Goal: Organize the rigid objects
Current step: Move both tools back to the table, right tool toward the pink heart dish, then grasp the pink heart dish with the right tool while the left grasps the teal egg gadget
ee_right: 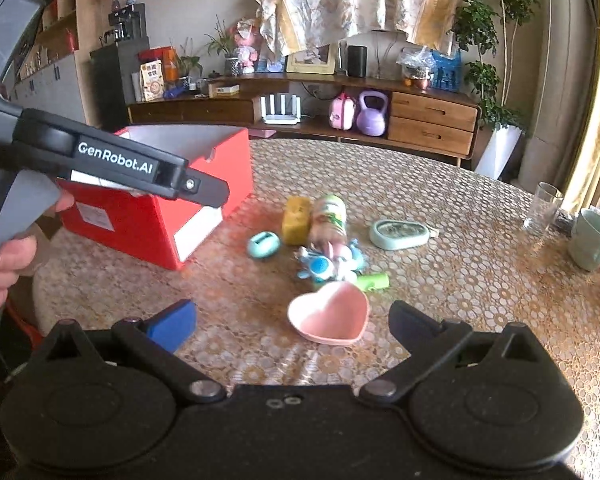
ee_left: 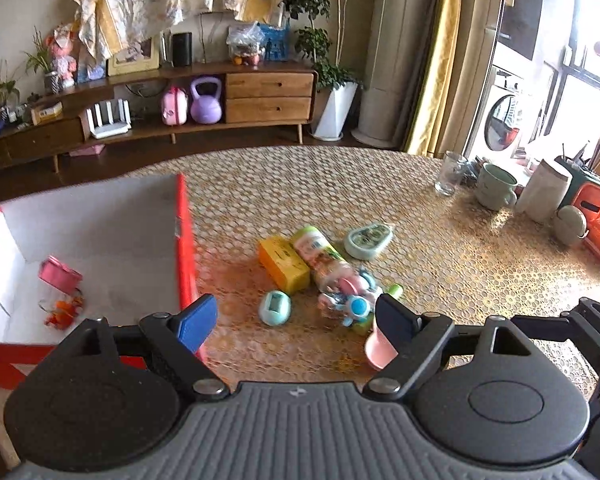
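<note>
- The toys [ee_right: 324, 236] lie heaped mid-table [ee_right: 480, 300]: yellow block [ee_right: 296, 220], bottle [ee_right: 330, 216], teal egg [ee_right: 263, 245], mint case [ee_right: 398, 234], with the pink heart dish [ee_right: 329, 312] nearest.
- The red box [ee_left: 186, 240] stands left of the heap, a pink-lidded jar [ee_left: 60, 288] already inside.
- Right claw [ee_right: 294, 326] gapes wide and empty before the dish; left claw [ee_left: 296, 320] is also wide and empty.
- Likely step: reaching for the next piece. The dish's thin rim needs a pinch across one edge.

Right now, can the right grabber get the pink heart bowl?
Probably yes. The right gripper is open, and the pink heart bowl lies just ahead between its fingers on the table, with nothing in between. The green tube sits close behind the bowl.
</note>
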`<action>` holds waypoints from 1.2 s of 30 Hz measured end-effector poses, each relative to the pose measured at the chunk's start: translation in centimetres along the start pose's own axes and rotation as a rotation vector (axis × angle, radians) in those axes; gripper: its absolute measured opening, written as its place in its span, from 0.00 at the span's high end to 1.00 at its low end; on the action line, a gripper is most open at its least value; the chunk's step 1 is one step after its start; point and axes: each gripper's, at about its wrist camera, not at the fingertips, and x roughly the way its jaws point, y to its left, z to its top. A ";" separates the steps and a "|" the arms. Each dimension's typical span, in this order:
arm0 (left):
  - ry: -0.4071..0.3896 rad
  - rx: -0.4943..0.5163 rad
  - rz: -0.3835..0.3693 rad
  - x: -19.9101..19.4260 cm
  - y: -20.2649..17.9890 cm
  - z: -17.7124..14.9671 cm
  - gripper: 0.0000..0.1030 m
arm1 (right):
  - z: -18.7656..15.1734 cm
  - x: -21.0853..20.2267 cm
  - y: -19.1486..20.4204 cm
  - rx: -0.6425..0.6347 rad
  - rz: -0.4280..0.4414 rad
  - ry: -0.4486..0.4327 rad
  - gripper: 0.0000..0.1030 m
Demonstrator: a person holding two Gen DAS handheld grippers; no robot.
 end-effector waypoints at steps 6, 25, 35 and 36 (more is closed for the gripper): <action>0.040 -0.029 -0.006 2.8 -0.7 -1.8 0.16 | -1.3 1.6 -1.0 -0.019 -0.002 0.026 0.03; -0.006 -0.010 0.110 9.0 -2.2 -3.1 0.16 | -1.9 6.6 -3.2 -0.048 0.024 0.099 0.18; -0.019 -0.010 0.167 11.2 -1.8 -3.5 0.24 | -1.7 8.2 -3.3 -0.048 0.041 0.109 0.22; -0.012 -0.021 0.166 11.5 -1.6 -3.5 0.24 | -1.6 8.3 -3.2 -0.048 0.043 0.111 0.22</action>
